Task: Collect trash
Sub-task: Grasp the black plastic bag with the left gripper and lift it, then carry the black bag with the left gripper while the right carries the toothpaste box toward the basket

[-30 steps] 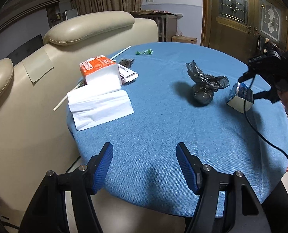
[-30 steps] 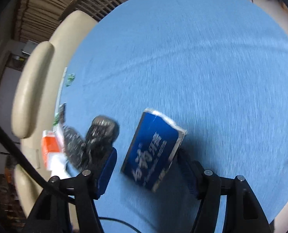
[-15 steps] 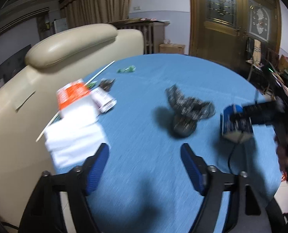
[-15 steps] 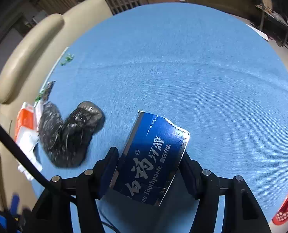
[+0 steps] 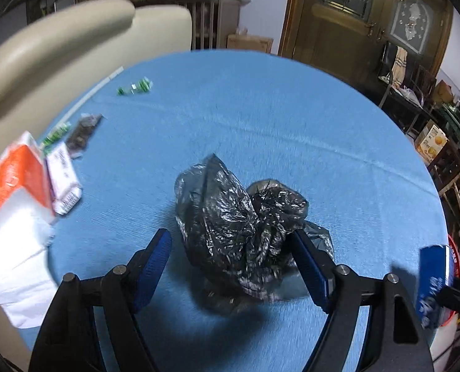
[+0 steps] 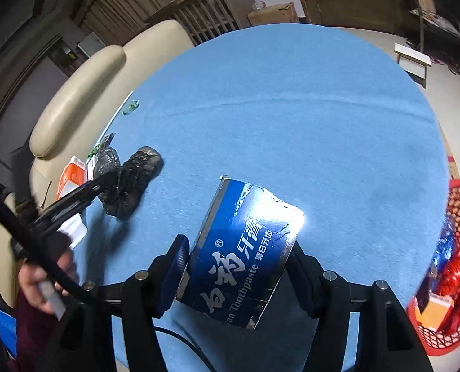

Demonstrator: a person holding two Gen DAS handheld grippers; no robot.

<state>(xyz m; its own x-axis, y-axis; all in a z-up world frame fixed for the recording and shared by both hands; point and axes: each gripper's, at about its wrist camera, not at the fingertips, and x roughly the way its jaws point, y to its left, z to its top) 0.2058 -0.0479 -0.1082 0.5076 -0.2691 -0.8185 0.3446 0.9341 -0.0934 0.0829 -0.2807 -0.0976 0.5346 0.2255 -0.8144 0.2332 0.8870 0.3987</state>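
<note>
On the blue counter (image 5: 261, 117), I see my left hand-held gripper (image 5: 230, 266) spread wide around the crumpled black bag (image 5: 239, 229), pads not pressing. My right hand-held gripper (image 6: 236, 276) clamps the toothpaste box (image 6: 245, 251), its long axis tilting away toward the counter's far right, near the red basket (image 6: 459, 217).

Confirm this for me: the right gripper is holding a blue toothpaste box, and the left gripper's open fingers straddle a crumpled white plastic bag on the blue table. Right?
Not quite. The plastic bag is black, not white, as the left wrist view shows. The rest stands: the right gripper holds the blue toothpaste box, and the left gripper straddles the bag, fingers open, on the blue table.
</note>
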